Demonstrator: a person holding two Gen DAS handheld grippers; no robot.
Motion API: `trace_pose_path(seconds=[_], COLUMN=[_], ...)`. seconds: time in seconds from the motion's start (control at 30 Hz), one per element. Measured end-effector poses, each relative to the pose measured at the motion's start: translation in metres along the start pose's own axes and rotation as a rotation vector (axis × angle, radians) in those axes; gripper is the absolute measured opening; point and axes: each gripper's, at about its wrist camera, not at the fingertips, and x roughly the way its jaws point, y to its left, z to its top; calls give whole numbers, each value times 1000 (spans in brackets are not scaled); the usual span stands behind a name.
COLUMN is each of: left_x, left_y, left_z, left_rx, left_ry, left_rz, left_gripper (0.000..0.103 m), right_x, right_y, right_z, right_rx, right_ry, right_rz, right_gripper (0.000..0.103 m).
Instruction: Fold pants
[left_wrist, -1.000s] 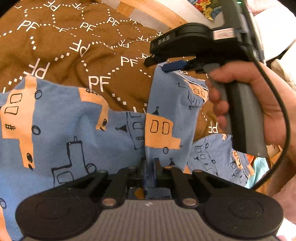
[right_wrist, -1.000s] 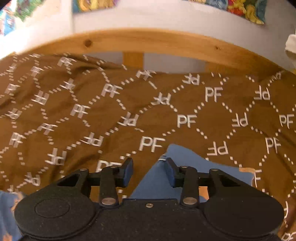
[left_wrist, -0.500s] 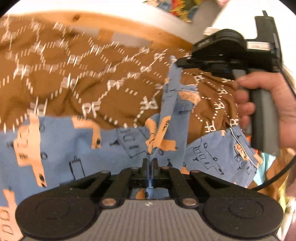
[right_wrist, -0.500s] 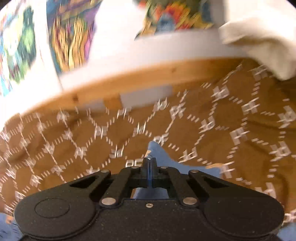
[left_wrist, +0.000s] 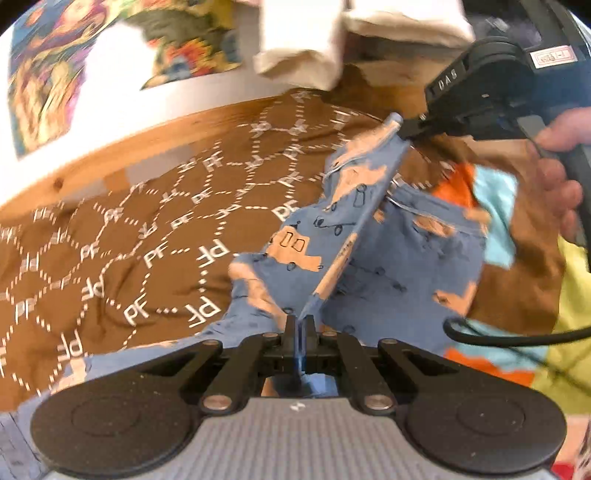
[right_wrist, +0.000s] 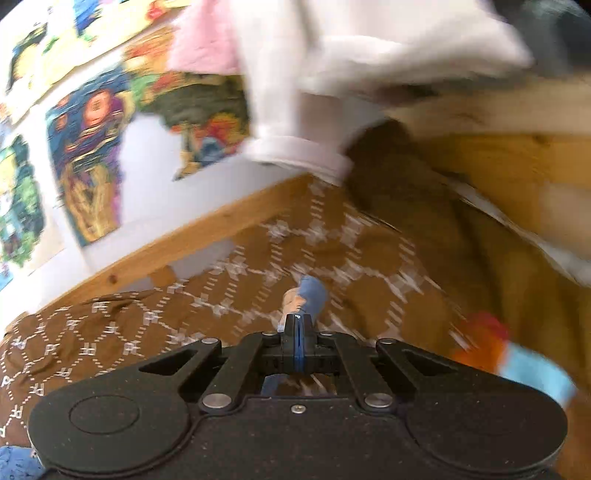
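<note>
Jaws of left gripper and right gripper both pinch blue vehicle-print cotton pants, stretched btw them, apparently above brown patterned bedcover at frame left.

left hand-held gripper: jaws clamped tight | right hand-held gripper: jaws clamped too, tilted, person's hand wrapped round the handle

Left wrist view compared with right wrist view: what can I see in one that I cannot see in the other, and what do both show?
Only the left wrist view shows the right gripper from outside, the hand around its handle, and the blue pants stretched from it to the left gripper. Only the right wrist view shows a pink cloth. Both show shut grippers pinching blue fabric, the brown blanket, the wooden bed frame and the colourful pictures on the wall.
</note>
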Motion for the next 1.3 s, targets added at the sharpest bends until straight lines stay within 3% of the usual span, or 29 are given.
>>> trace_pose_path(seconds=[0.17, 0.27, 0.37, 0.5, 0.6, 0.73, 1.03, 1.2, 1.3], left_x=[2, 3, 6, 8, 9, 7, 4, 4, 3], left_y=[-23, -30, -32, -33, -31, -32, -34, -36, -37], left_z=[-11, -15, -15, -15, -15, -15, -15, -14, -13], left_rx=[135, 182, 196, 196, 197, 206, 227, 229, 224], left_ry=[5, 12, 23, 33, 38, 40, 42, 44, 40], left_rz=[0, -1, -4, -6, -6, -8, -1, 5, 7], left_gripper=[1, 1, 1, 1, 1, 1, 1, 1, 1], right_x=[-24, -25, -24, -17, -15, -12, -10, -7, -7], right_y=[-32, -47, -60, -67, -71, -77, -87, -87, -84], right_z=[-46, -64, -73, -75, -72, -69, -67, -68, -67], right_rx=[123, 163, 190, 226, 251, 281, 362, 355, 311], right_ry=[14, 52, 83, 112, 98, 84, 62, 77, 68], right_rz=[-132, -160, -148, -145, -139, -132, -126, -134, -144], right_gripper=[0, 0, 0, 9, 19, 21, 20, 6, 4])
